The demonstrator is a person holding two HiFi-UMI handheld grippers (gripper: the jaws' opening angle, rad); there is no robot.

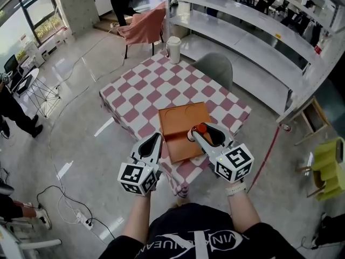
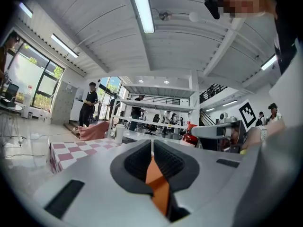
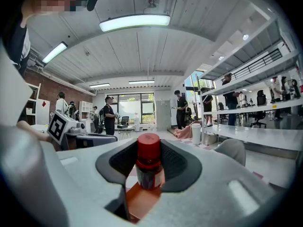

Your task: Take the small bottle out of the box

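Note:
On the pink-and-white checked table (image 1: 161, 82) lies a flat orange box (image 1: 180, 122), near the front edge. My right gripper (image 1: 199, 134) is shut on the small dark bottle (image 1: 201, 128) with a red cap. It holds the bottle upright just above the box's right side. The right gripper view shows the bottle (image 3: 148, 162) clamped between the pads, with the orange box (image 3: 142, 200) below it. My left gripper (image 1: 156, 140) sits at the box's left edge. In the left gripper view its jaws are pinched on a thin orange edge of the box (image 2: 158, 186).
A white lidded cup (image 1: 173, 49) stands at the table's far edge. A grey chair (image 1: 214, 68) is behind the table on the right, and a pink-draped chair (image 1: 144, 27) stands further back. Long white shelving (image 1: 259, 47) runs along the right. Cables (image 1: 70, 193) lie on the floor at the left.

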